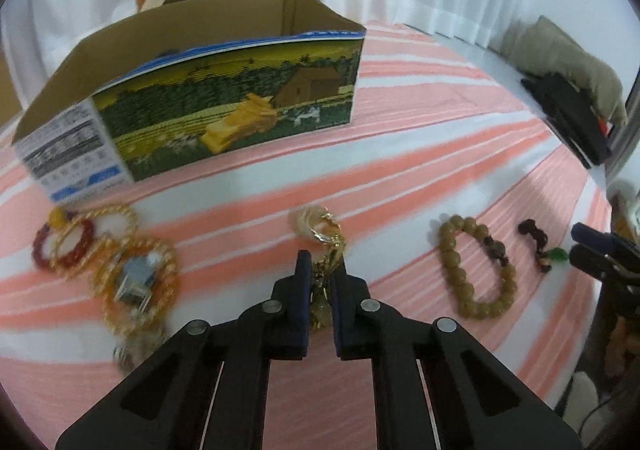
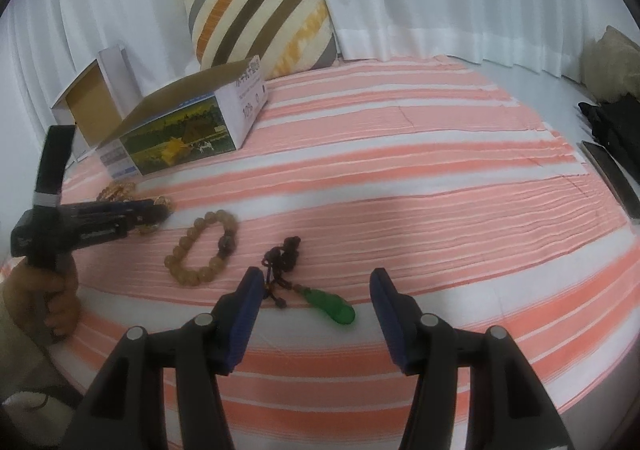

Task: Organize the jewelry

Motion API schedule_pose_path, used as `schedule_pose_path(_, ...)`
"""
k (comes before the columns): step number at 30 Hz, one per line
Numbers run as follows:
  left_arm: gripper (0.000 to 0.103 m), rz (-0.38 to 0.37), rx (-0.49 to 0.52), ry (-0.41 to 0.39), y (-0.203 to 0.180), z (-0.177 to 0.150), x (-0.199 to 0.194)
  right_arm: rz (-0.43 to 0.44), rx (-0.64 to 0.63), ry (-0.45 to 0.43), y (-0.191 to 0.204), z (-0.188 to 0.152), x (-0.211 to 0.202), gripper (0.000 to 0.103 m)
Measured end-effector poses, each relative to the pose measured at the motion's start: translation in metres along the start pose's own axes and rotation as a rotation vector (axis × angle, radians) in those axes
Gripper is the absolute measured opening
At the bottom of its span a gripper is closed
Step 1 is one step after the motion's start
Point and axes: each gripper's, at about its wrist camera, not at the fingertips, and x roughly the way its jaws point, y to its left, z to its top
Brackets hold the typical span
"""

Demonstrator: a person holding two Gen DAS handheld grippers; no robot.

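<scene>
Left gripper (image 1: 322, 264) is pinching a gold chain (image 1: 320, 228) at lower centre, jaws closed on it.

It is gripping the chain low, likely to lift it into the open box (image 1: 224, 105) at upper left. Right gripper (image 2: 316, 290) is hovering with jaws half open around a green pendant (image 2: 334, 306), holding nothing. Bracelets (image 1: 104, 262) are lying at left.

Left wrist view: motion blur is smearing the bangle pile (image 1: 116, 270) at left, so I am not resolving single pieces. The closed jaws are hiding the lower part of the gold chain piece (image 1: 320, 234). The frame edge is cutting the right gripper (image 1: 576, 246).
</scene>
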Motion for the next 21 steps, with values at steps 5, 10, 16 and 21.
schedule_pose_path(5,0.006,-0.012,-0.05,-0.013,0.007,-0.025,-0.026,-0.005,0.008,0.007,-0.004,-0.001,-0.001,0.056)
schedule_pose_path(10,0.006,-0.02,-0.11,-0.034,0.02,-0.035,-0.049,0.007,-0.014,0.01,0.001,0.004,-0.003,0.056)
schedule_pose_path(16,0.006,-0.014,-0.145,-0.048,0.031,-0.047,-0.073,0.031,-0.038,0.067,0.008,0.008,0.012,0.056)
schedule_pose_path(21,0.006,-0.005,-0.182,-0.042,0.041,-0.053,-0.076,0.02,-0.097,0.111,0.026,0.014,0.034,0.056)
